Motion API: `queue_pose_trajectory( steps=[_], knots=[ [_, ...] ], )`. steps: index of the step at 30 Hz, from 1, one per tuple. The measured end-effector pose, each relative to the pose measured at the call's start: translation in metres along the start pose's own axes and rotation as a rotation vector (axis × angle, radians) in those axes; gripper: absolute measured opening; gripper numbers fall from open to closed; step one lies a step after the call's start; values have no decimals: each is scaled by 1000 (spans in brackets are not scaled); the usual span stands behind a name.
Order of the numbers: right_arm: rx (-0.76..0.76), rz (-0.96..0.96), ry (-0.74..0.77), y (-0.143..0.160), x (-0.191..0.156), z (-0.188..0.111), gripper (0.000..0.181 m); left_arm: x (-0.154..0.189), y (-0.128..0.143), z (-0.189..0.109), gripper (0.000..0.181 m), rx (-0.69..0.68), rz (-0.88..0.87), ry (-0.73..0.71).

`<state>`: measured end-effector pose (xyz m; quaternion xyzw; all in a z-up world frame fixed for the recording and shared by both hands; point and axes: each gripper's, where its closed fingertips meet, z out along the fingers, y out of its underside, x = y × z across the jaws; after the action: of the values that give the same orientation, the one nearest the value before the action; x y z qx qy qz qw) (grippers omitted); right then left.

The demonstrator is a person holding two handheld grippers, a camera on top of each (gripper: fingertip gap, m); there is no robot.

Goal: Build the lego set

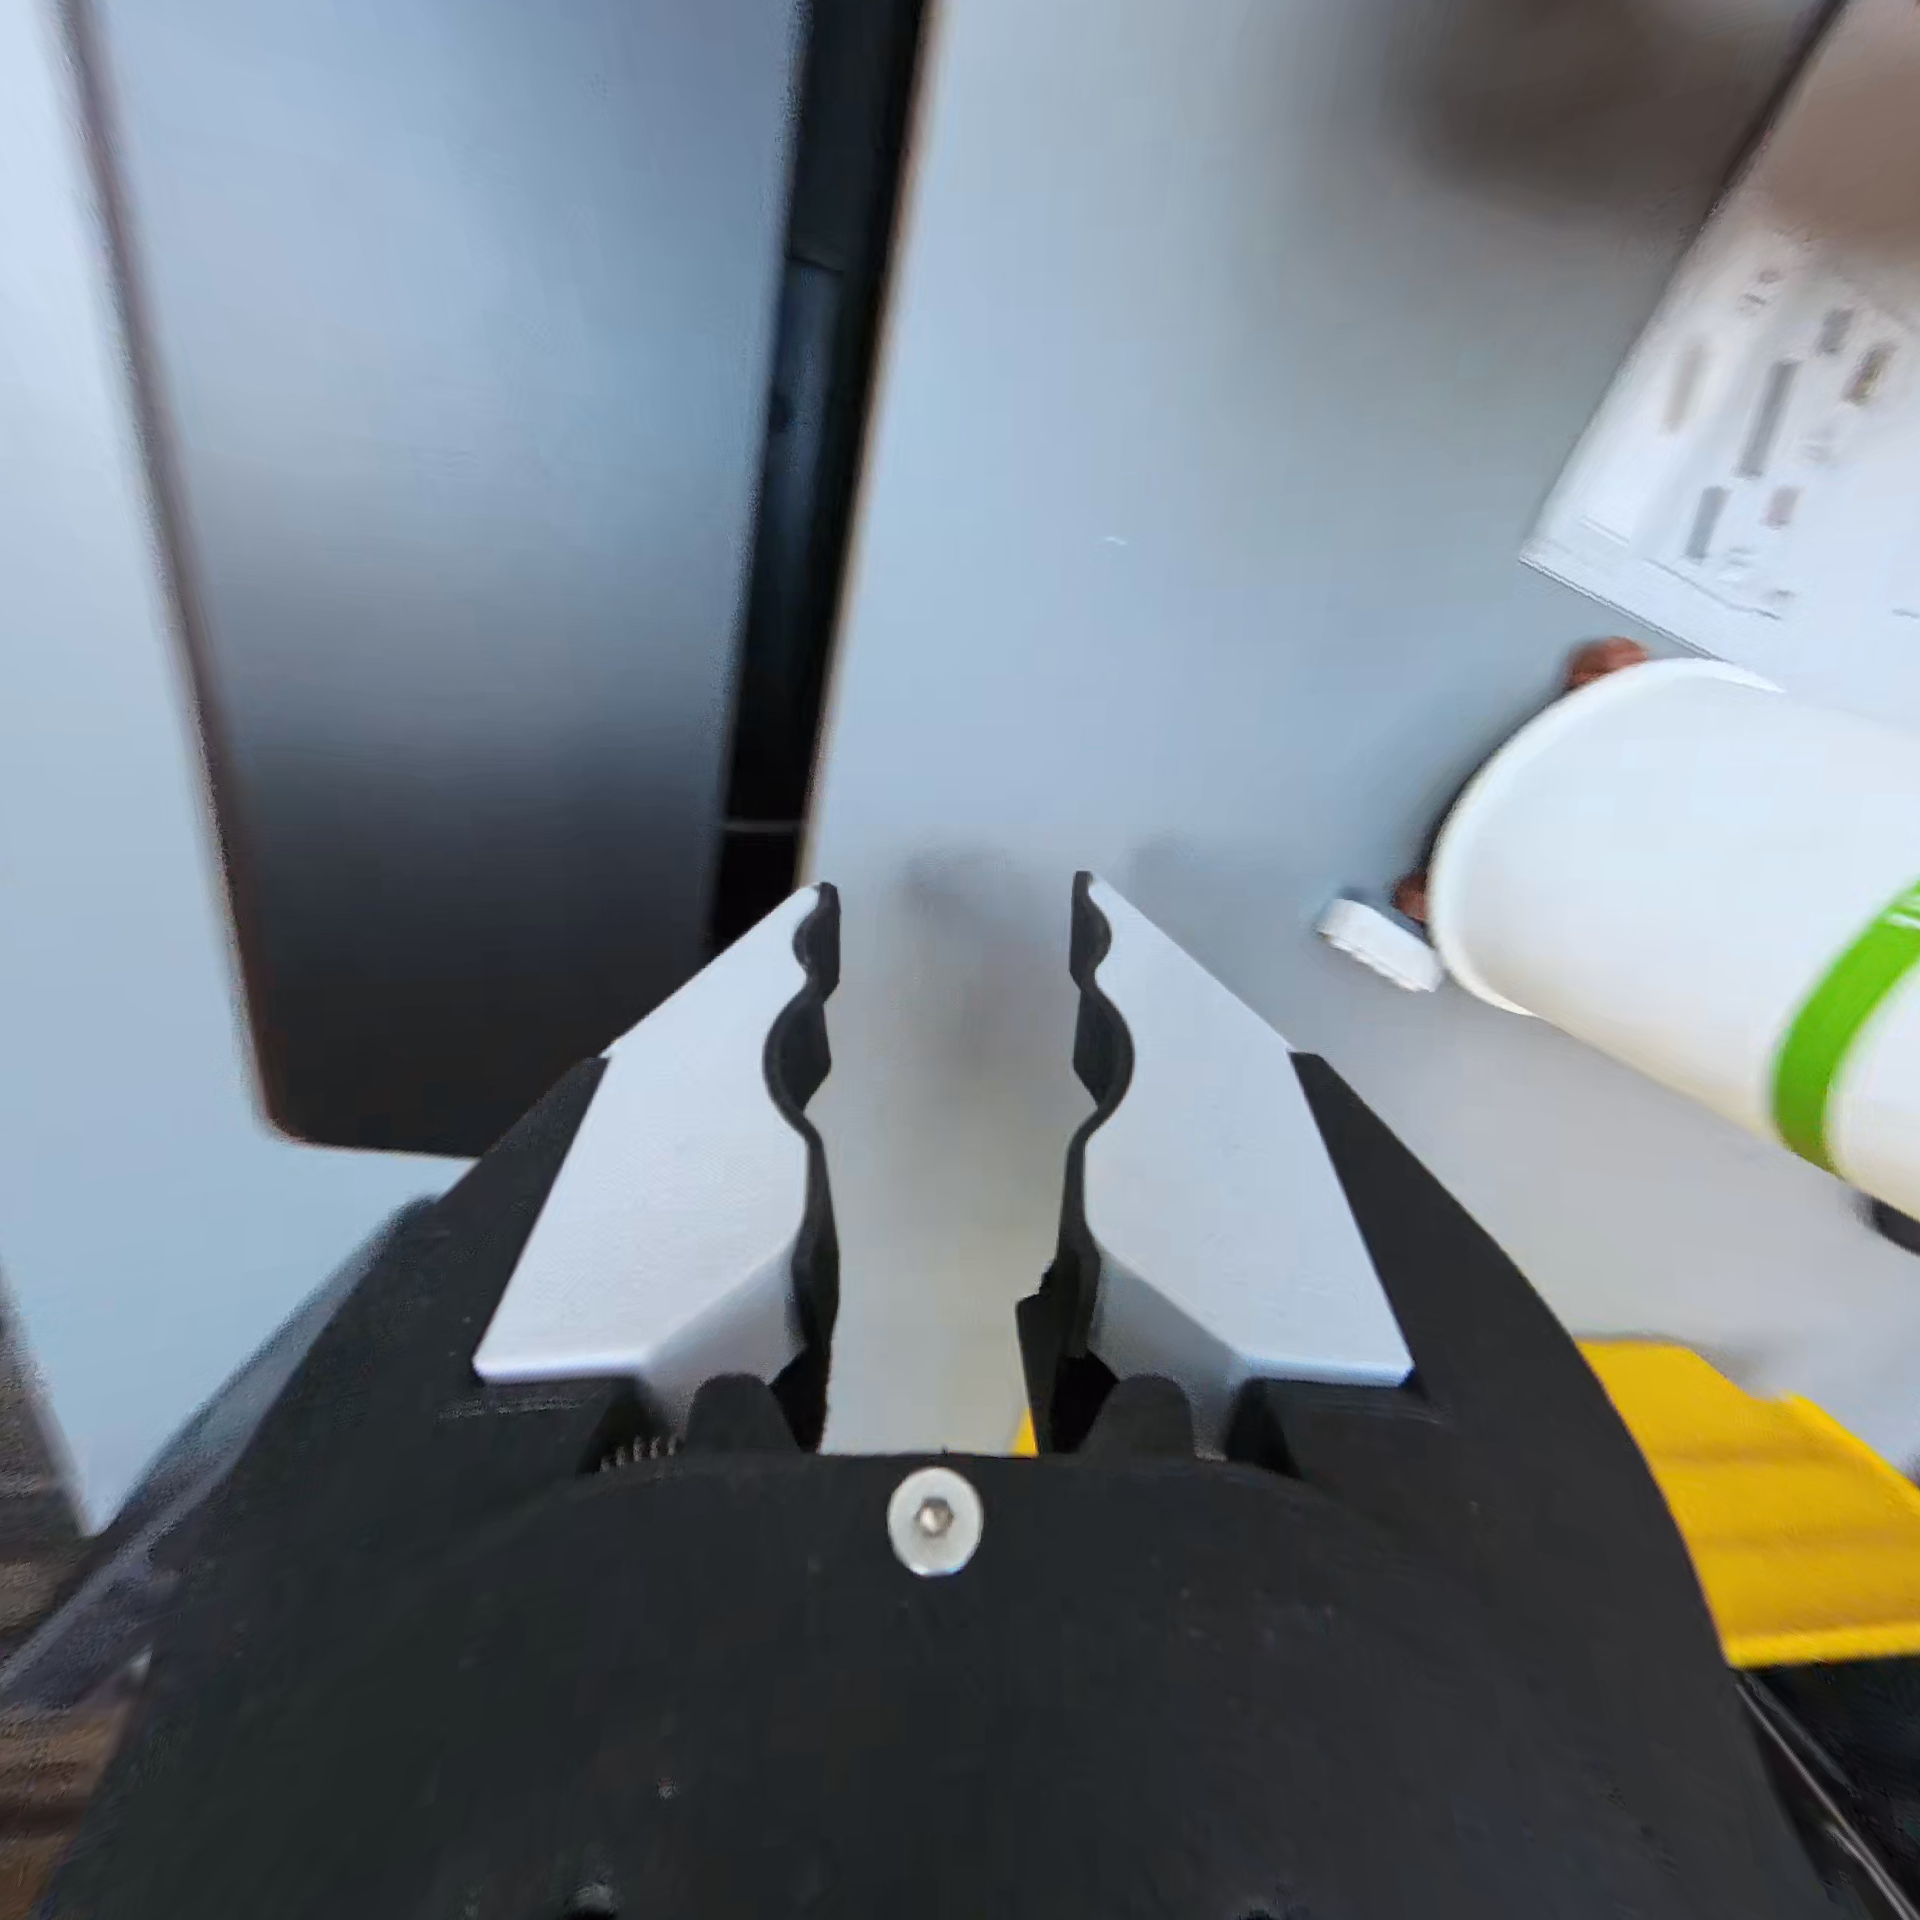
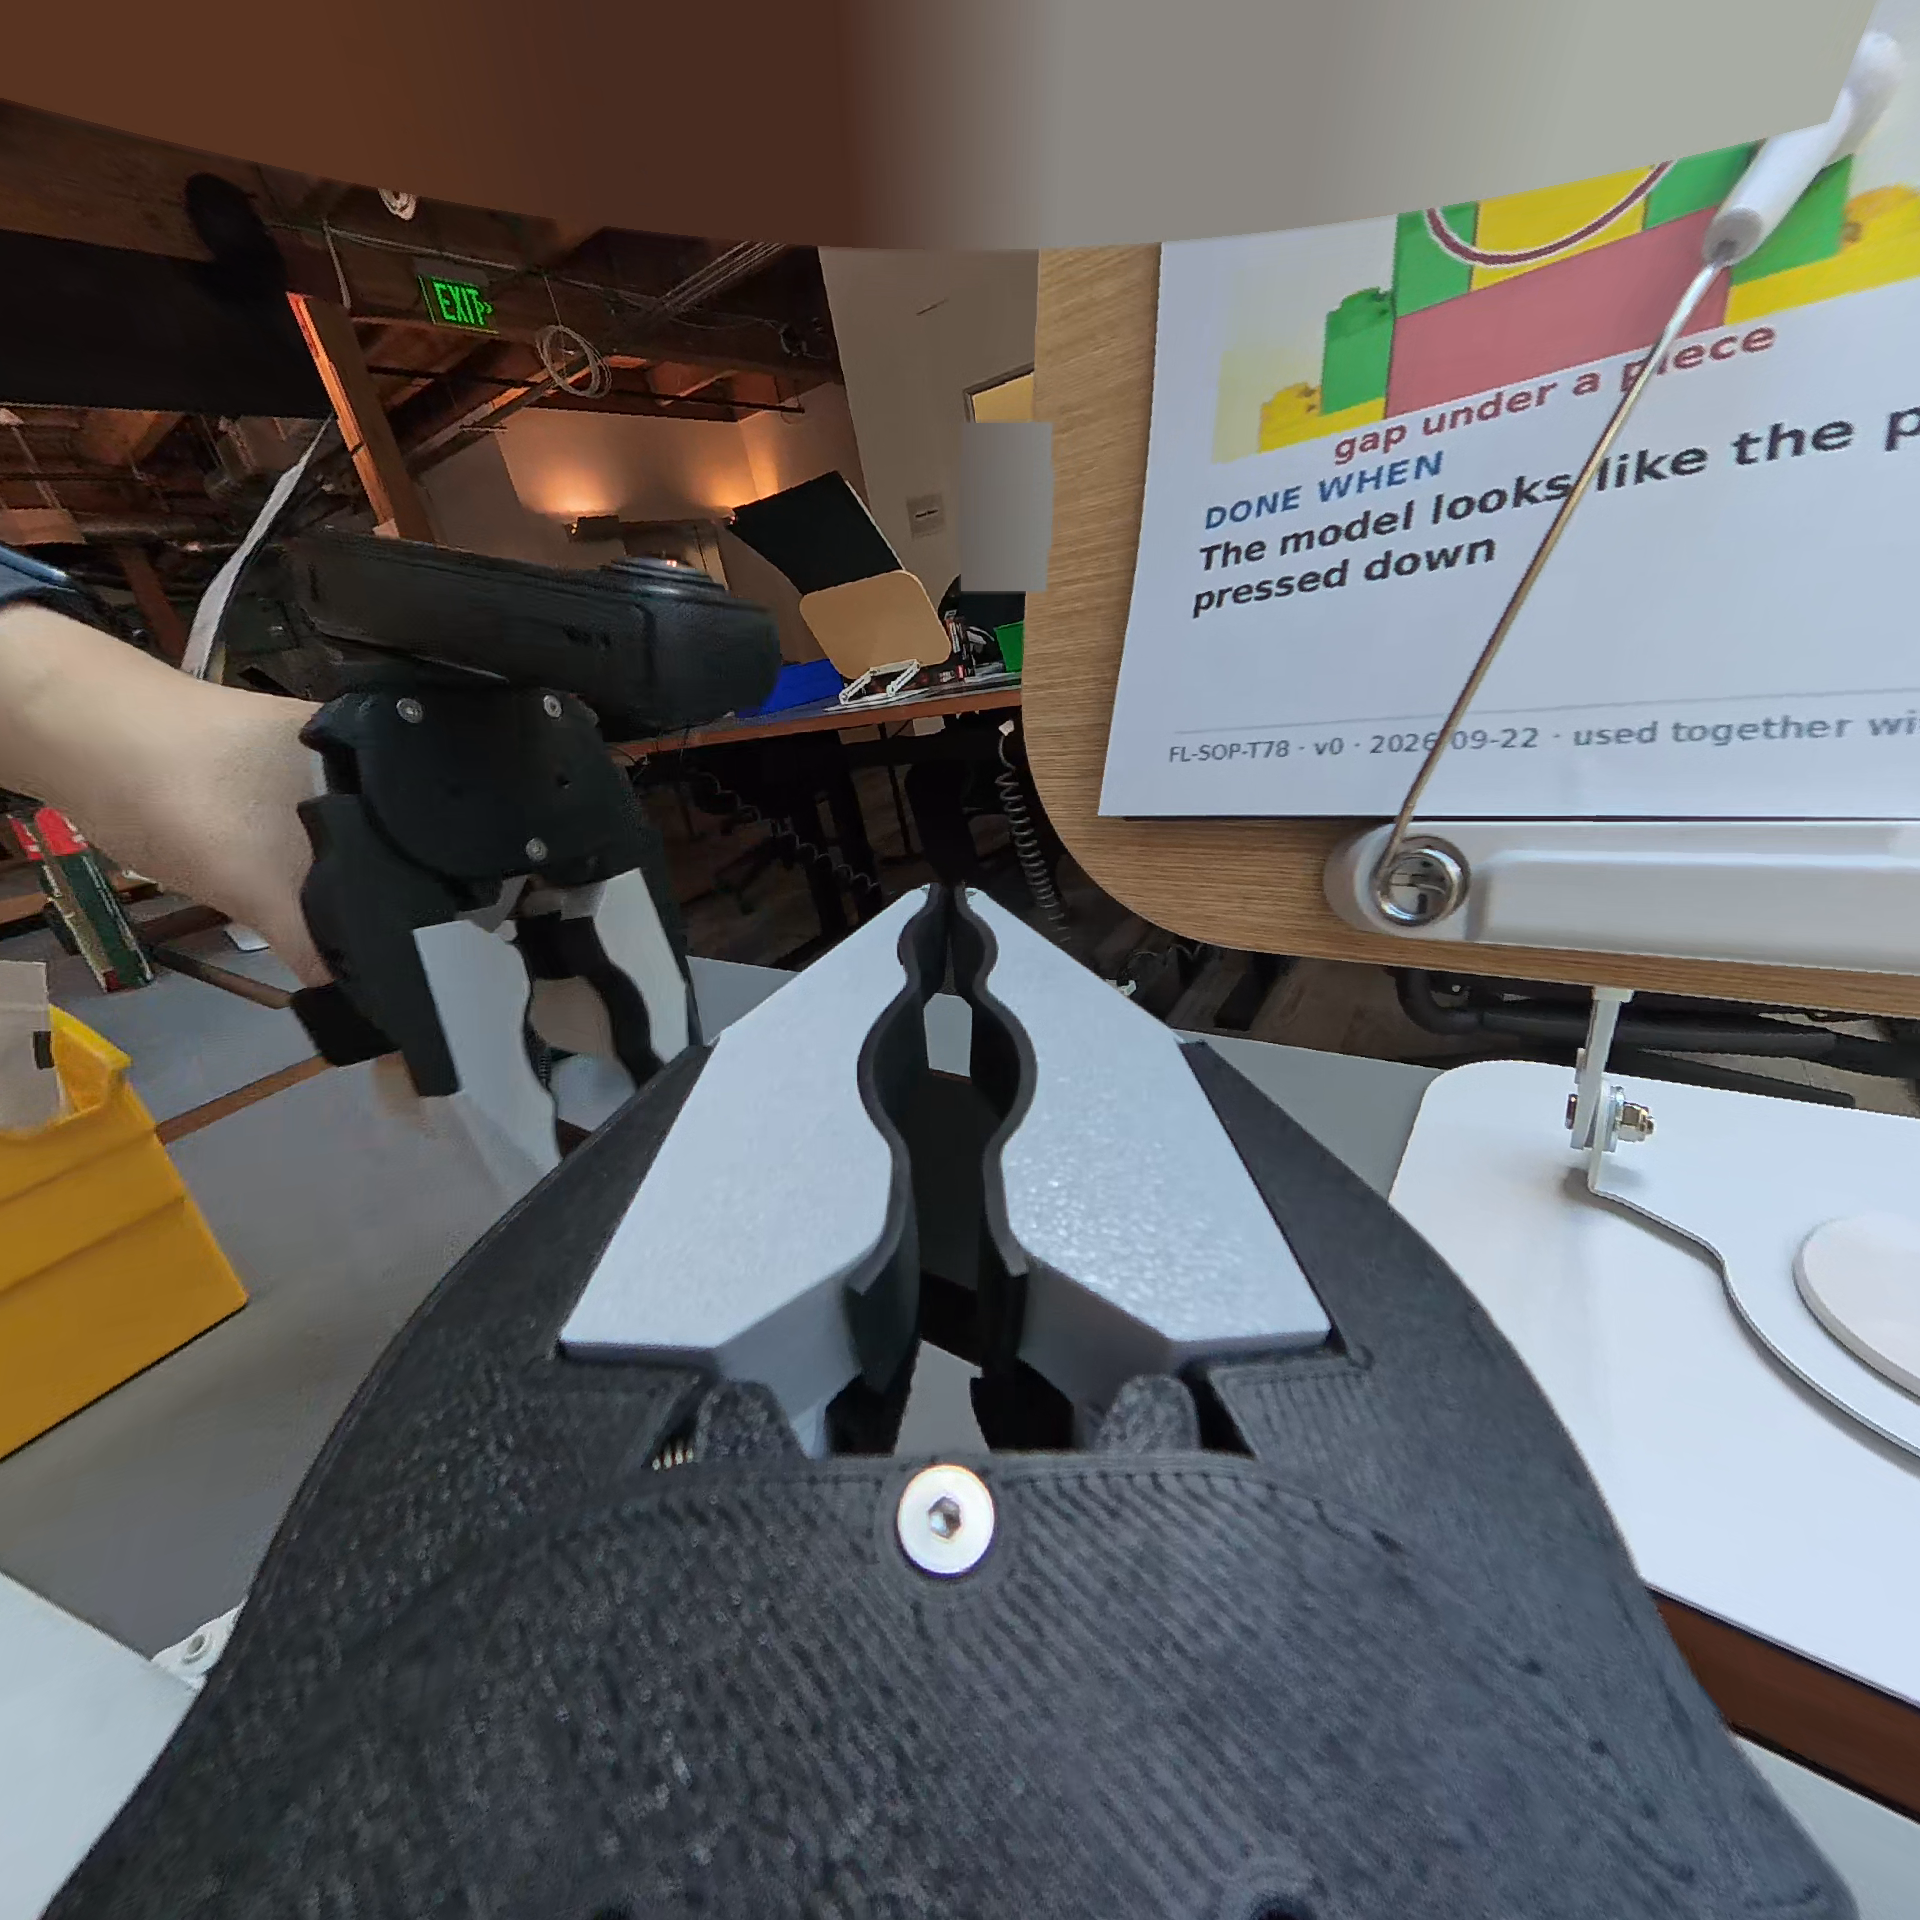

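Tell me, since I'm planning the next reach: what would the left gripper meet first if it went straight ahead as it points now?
Likely only the bare grey tabletop. The left gripper is open and empty; the white cup lies off to its right, though depth is unclear.

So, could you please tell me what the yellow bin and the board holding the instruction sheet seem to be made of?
The yellow bin looks like moulded plastic: uniform colour, smooth satin faces, stepped ridges. The rounded board behind the printed instruction sheet appears to be light wood or wood-look laminate, given its fine straight grain and matte surface; which of the two cannot be told.

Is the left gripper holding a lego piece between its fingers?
No: in the left wrist view the left gripper is open, with only the bare grey table between its fingers.
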<state>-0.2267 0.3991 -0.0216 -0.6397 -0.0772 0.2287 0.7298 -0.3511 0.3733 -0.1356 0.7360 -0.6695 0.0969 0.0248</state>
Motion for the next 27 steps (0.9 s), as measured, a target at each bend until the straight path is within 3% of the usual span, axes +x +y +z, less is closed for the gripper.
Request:
queue_pose_trajectory(
  steps=[2,6,14,19,27],
  knots=[
    [1,-7,3,-1,0,0,0,-33,-8,-6,47,54,35,-142],
    [5,-9,6,-1,1,-1,0,-83,1,2,58,-20,214,-393],
    [10,1,8,-2,3,-2,0,-100,0,18,68,-54,371,-633],
    [11,-4,8,-3,2,-2,0,-107,2,19,79,-62,321,-686],
    [15,-11,10,-3,1,-3,0,-106,5,16,76,-64,263,-650]
  ],
)
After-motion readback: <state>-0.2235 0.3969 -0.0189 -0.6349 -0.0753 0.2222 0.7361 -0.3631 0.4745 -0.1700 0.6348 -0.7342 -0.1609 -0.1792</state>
